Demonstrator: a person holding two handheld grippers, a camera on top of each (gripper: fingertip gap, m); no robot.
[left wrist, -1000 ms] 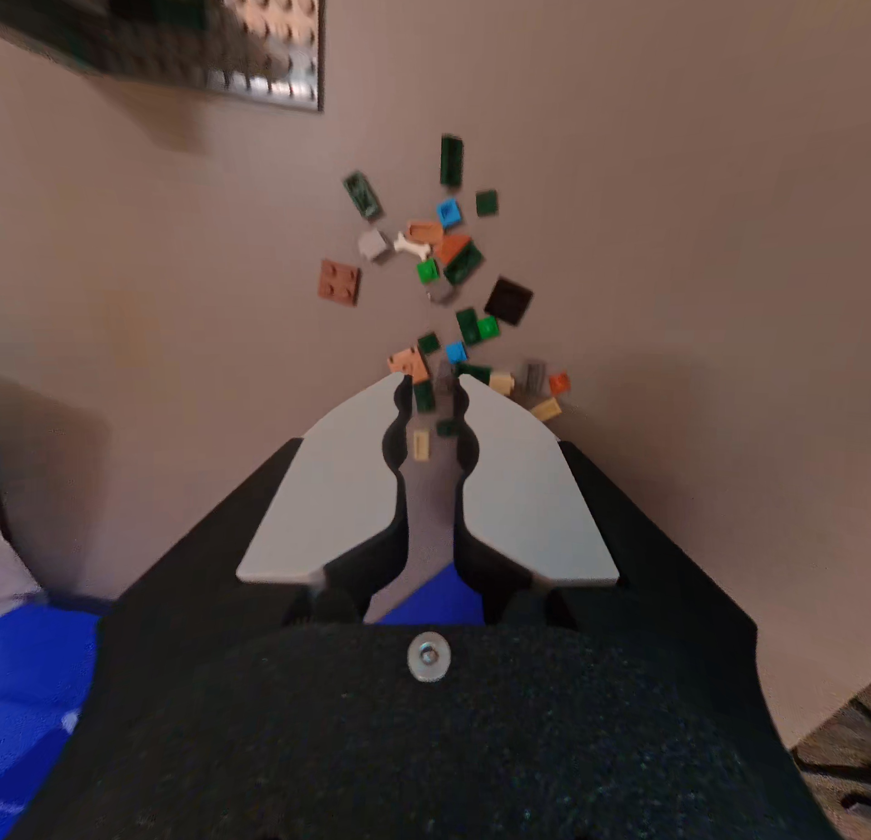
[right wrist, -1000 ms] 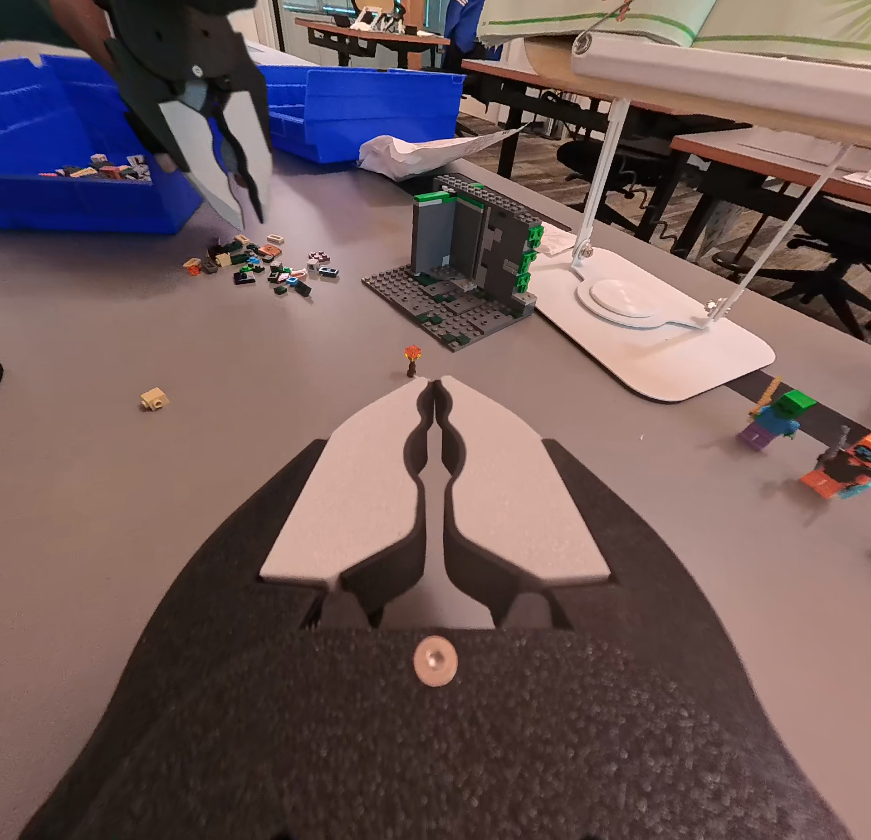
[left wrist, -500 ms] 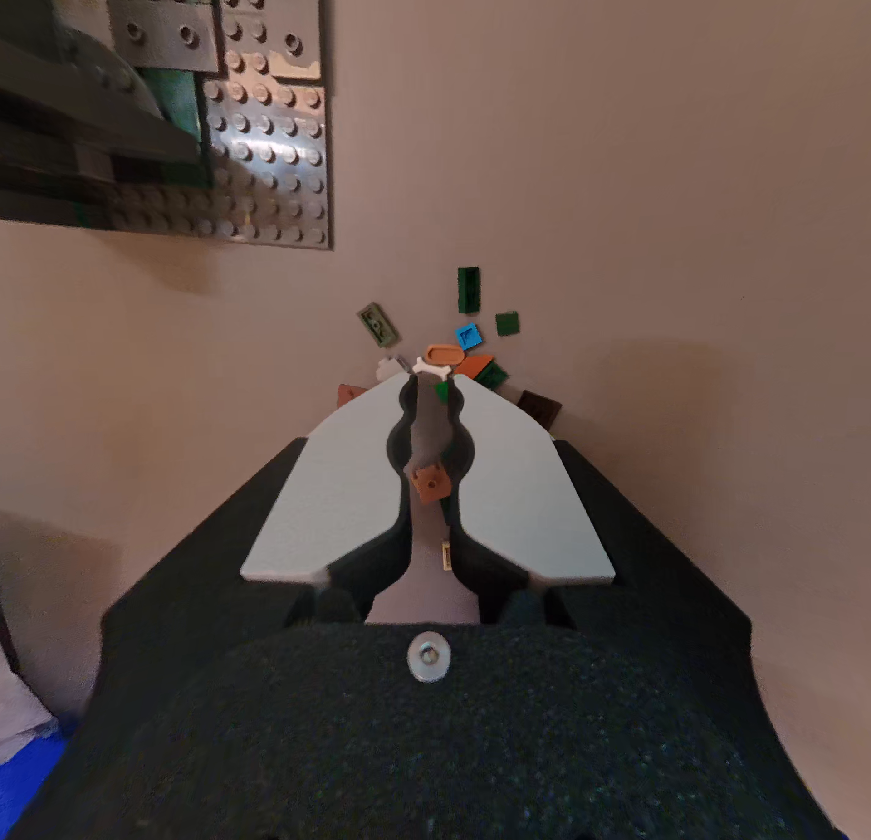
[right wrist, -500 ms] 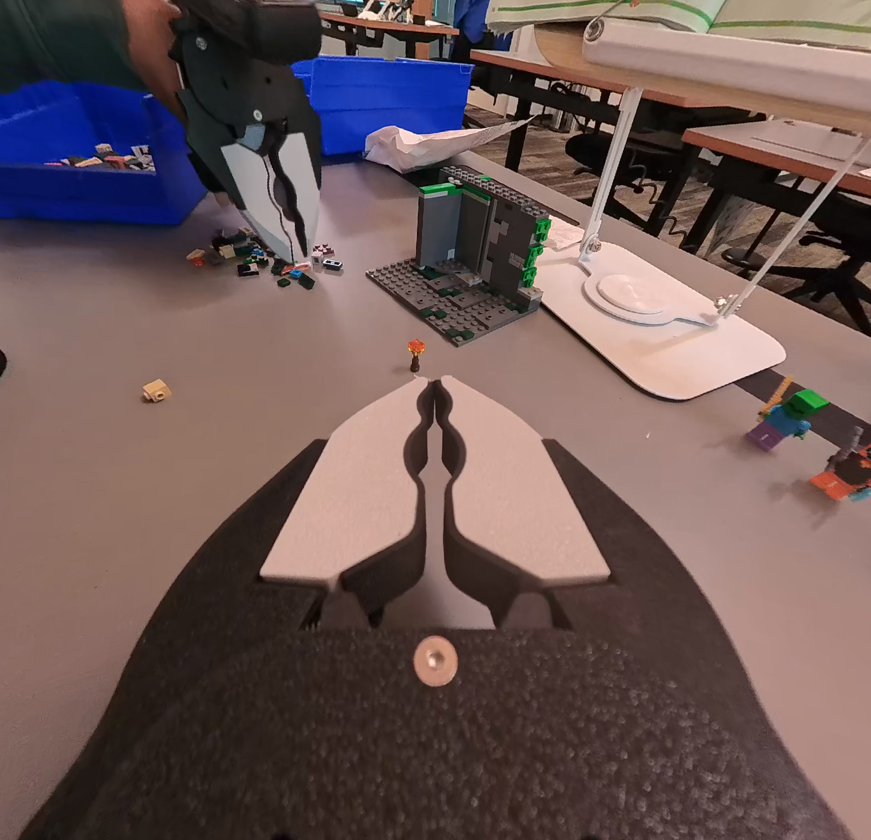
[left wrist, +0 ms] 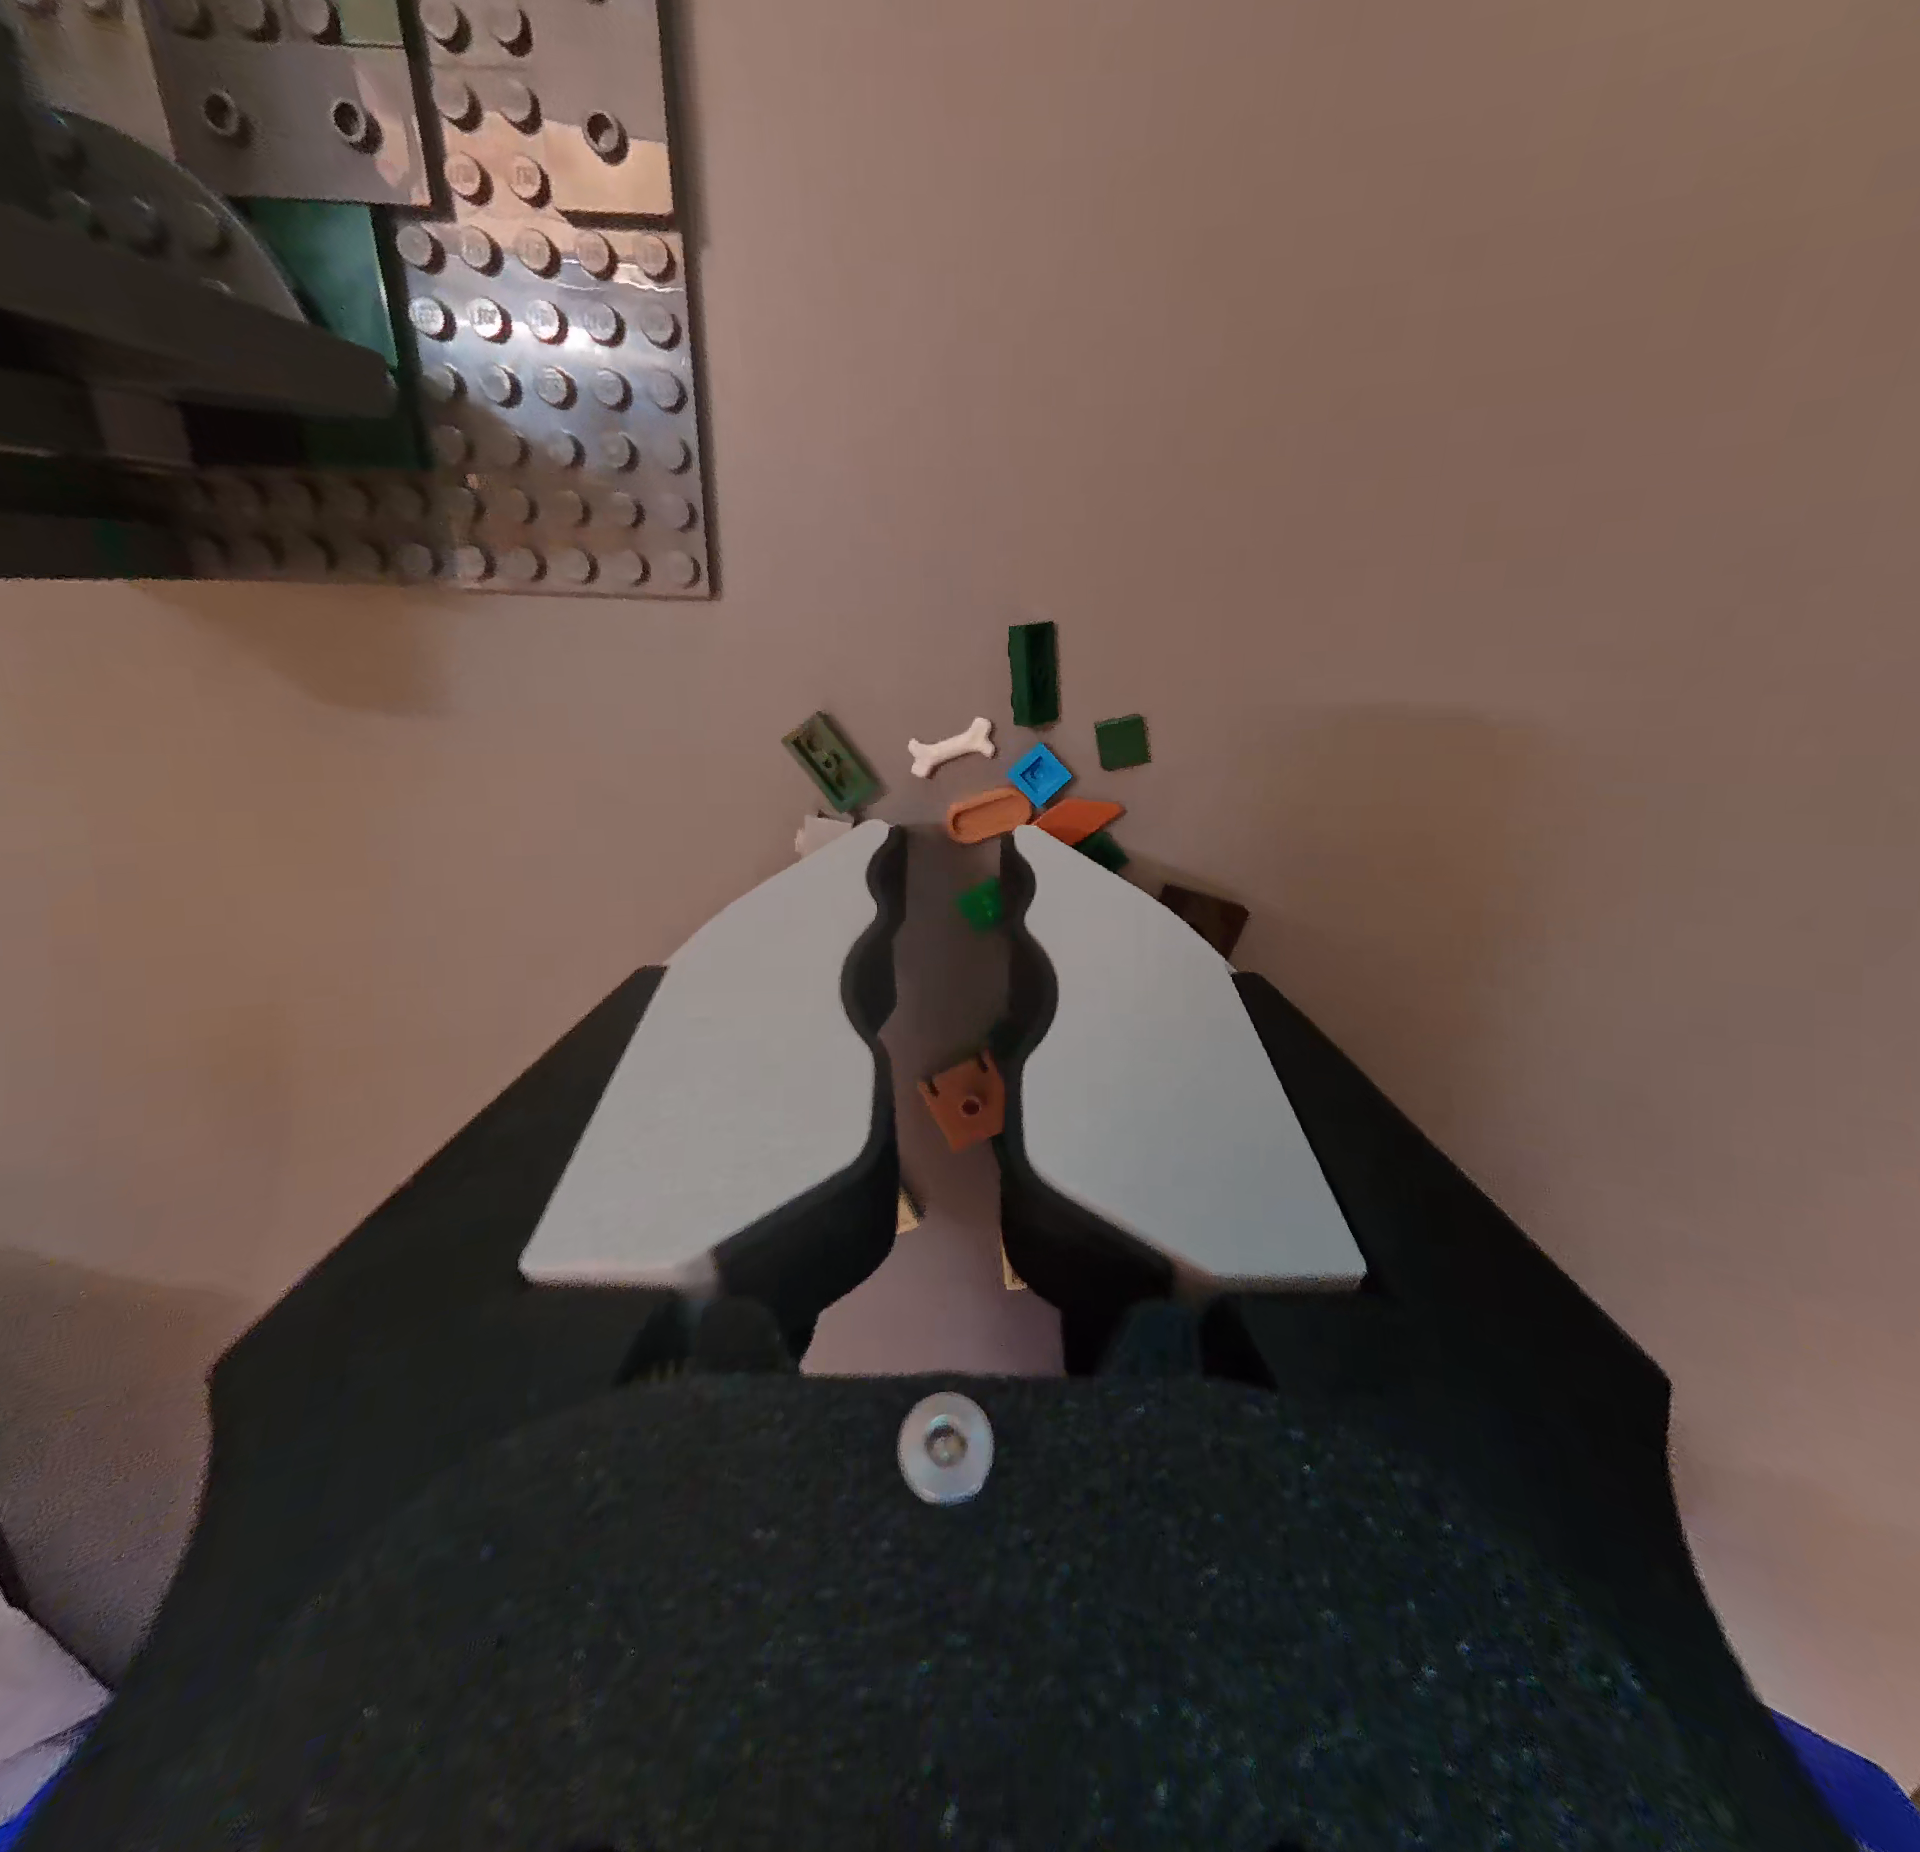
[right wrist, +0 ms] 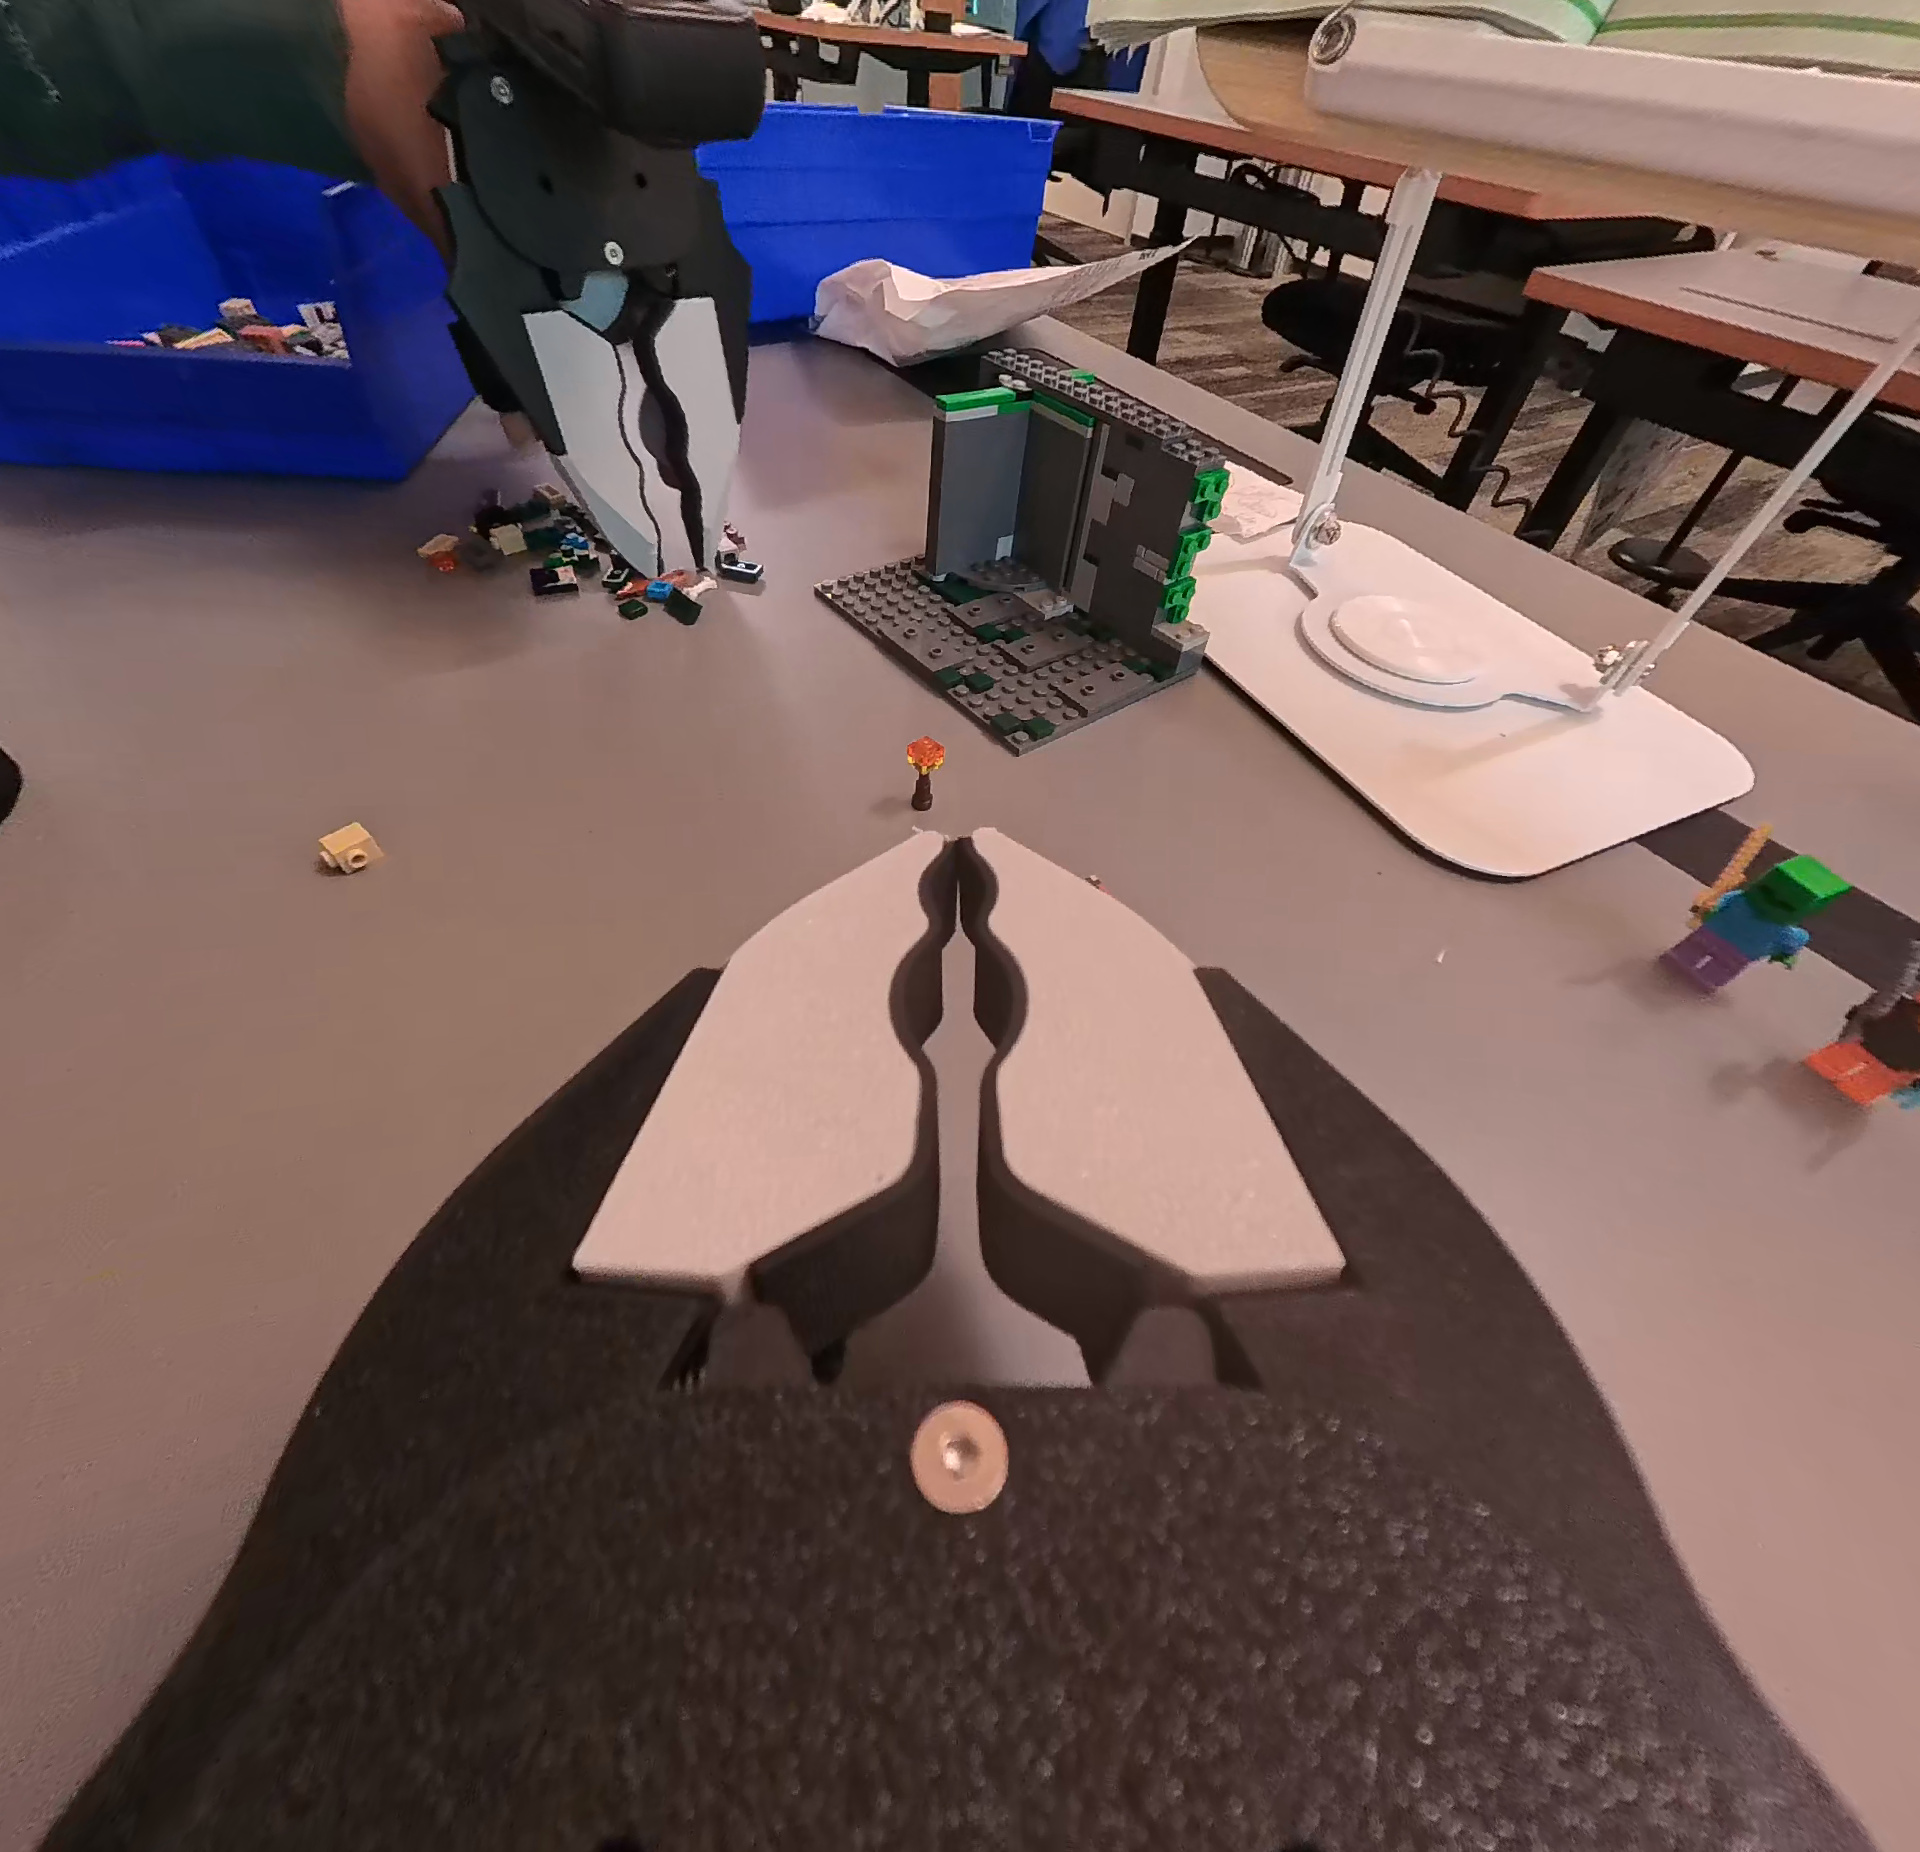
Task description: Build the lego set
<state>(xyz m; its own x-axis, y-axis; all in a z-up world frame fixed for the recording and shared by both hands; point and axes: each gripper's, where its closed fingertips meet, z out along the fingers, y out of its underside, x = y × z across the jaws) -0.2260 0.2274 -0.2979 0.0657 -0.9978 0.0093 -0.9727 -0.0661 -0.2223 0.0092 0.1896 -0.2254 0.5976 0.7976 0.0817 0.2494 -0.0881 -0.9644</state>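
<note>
Left claw down in the loose-brick pile, right claw idle over the desk.

Desk (right wrist: 312,1023): two blue bins (right wrist: 208,389) upper left, white lamp base (right wrist: 1455,722) right, grey lego build (right wrist: 1049,545) centre, two minifigures (right wrist: 1756,929) at right edge. Left claw (left wrist: 951,846) spread, tips at the pile (right wrist: 582,555), orange-brown plate (left wrist: 964,1104) lying between its fingers. Right claw (right wrist: 956,844) pressed together, empty, just below one small torch piece (right wrist: 925,768).
</note>
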